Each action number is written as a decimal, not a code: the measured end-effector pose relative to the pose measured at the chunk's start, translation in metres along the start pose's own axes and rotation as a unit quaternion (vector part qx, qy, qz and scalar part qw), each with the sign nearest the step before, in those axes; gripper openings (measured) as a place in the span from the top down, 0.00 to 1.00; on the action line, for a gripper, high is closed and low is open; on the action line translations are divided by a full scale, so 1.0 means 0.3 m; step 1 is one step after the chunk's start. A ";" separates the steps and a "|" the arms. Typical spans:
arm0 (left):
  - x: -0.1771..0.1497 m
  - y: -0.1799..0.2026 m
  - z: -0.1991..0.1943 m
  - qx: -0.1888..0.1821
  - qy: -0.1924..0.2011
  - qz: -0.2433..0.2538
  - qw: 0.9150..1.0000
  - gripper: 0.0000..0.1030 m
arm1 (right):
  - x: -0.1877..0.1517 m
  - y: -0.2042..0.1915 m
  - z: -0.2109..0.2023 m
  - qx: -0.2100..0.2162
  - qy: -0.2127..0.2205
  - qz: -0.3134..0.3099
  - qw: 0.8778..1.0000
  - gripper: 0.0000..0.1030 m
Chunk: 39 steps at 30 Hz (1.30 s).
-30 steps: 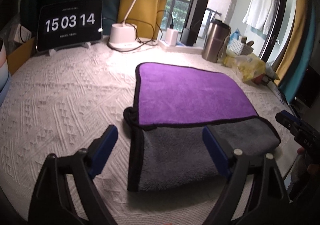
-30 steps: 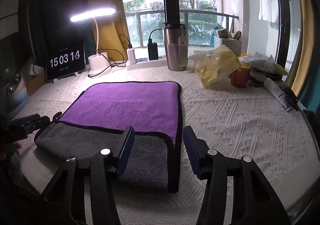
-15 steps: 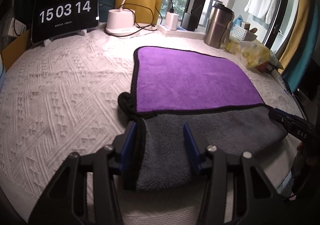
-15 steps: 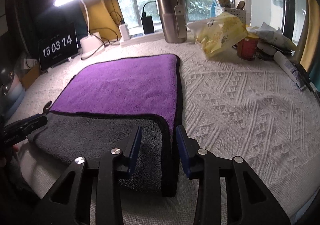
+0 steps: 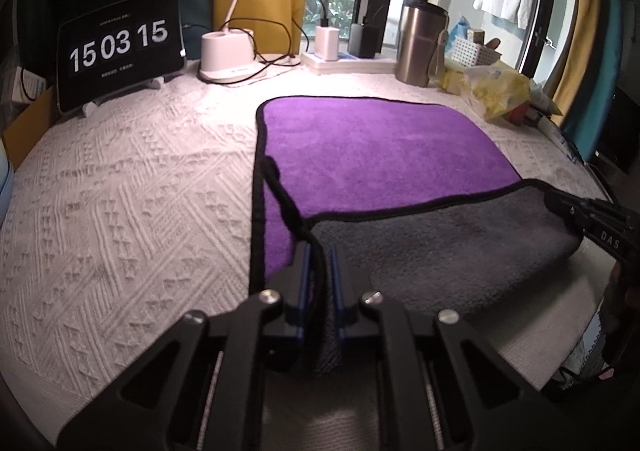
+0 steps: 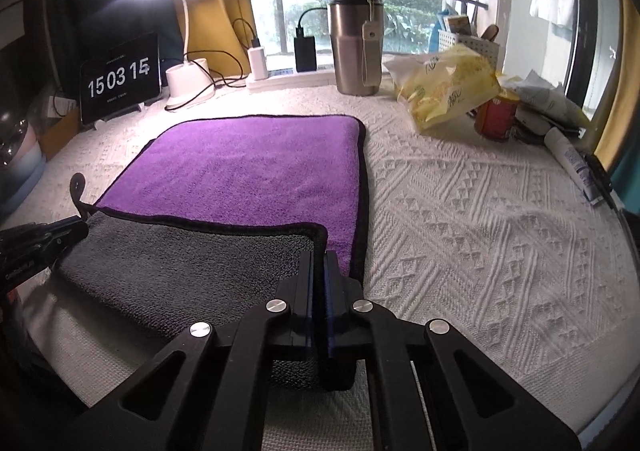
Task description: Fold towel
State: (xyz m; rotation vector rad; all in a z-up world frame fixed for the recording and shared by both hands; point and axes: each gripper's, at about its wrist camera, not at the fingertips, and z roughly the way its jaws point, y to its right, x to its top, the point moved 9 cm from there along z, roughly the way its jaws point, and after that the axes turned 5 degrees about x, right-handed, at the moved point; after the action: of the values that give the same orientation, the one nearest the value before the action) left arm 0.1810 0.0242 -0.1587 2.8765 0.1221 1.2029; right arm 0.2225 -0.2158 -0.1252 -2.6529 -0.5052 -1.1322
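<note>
A towel, purple on one face point(image 5: 372, 147) point(image 6: 256, 167) and grey on the other, with black trim, lies on the white textured cloth. Its near part is turned over, grey side up point(image 5: 432, 235) point(image 6: 180, 267). My left gripper point(image 5: 319, 251) is shut on the near left corner of the grey flap, where a black hanging loop point(image 5: 280, 191) sticks out. My right gripper point(image 6: 319, 257) is shut on the near right corner of the flap. Each gripper shows at the edge of the other's view: the right one point(image 5: 592, 219) and the left one point(image 6: 44, 239).
A clock tablet point(image 5: 120, 47), a white lamp base point(image 5: 228, 59) with cables, a charger and a steel tumbler point(image 5: 420, 47) stand along the back. A yellow bag point(image 6: 448, 91), a red can point(image 6: 496, 119) and a tube point(image 6: 572, 163) lie at the right.
Both grippers have moved in onto the near corners of the grey flap and closed from open to shut on the towel. The flap's corners now sit slightly lifted.
</note>
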 end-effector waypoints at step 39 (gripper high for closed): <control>0.301 0.023 -0.125 -0.010 0.122 0.018 0.992 0.91 | 0.289 0.023 -0.102 -0.010 0.109 -0.022 0.994 0.95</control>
State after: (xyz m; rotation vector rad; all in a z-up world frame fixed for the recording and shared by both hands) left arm 0.2180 0.0241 -0.0680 2.7140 0.0603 1.5489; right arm 0.2613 -0.2123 -0.0416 -2.5033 -0.5156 -1.4256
